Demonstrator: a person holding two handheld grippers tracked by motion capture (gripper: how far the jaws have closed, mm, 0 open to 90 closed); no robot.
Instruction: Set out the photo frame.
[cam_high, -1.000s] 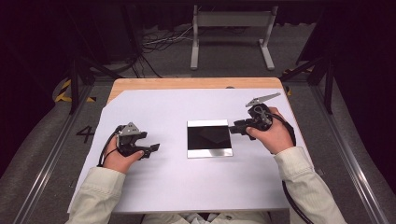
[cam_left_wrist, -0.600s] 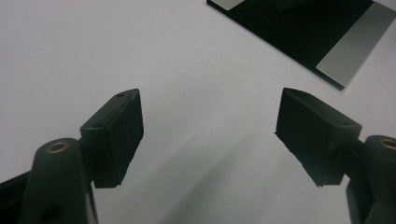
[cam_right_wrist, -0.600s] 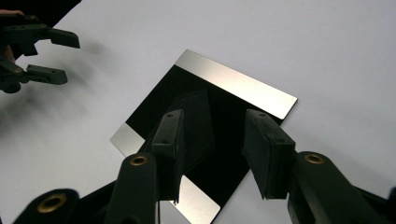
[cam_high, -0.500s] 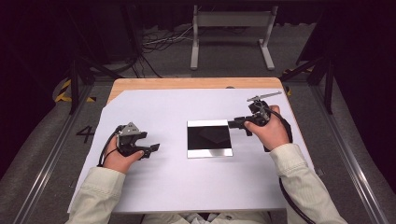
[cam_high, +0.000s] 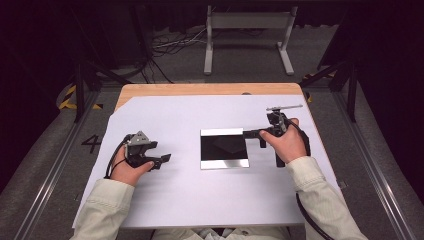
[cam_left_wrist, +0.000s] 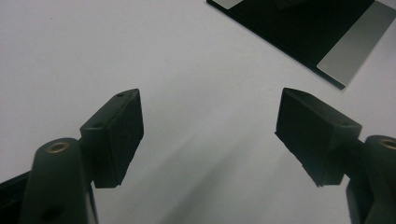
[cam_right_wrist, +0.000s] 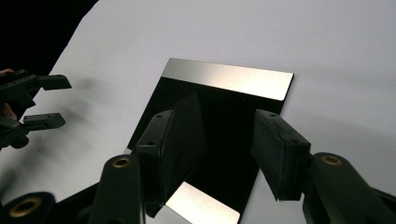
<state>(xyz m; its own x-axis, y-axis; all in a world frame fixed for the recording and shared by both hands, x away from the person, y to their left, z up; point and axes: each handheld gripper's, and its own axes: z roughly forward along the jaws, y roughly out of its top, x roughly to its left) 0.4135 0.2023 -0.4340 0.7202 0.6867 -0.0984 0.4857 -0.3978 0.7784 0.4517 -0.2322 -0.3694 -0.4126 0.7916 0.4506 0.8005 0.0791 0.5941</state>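
While the right gripper (cam_high: 248, 133), its jaws just opening, is held empty at the mirror plate's (cam_high: 224, 149) right edge, the left gripper (cam_high: 164, 159) is kept open well left of it.

Large white paper sheet (cam_high: 200, 200) spread over a light wooden tabletop (cam_high: 200, 89). Beyond the table, a grey metal stand (cam_high: 248, 30) on dark floor, tangled cables (cam_high: 170, 47) beside it. Yellow-black hazard tape (cam_high: 67, 97) at left, near a painted numeral 4 (cam_high: 92, 143).
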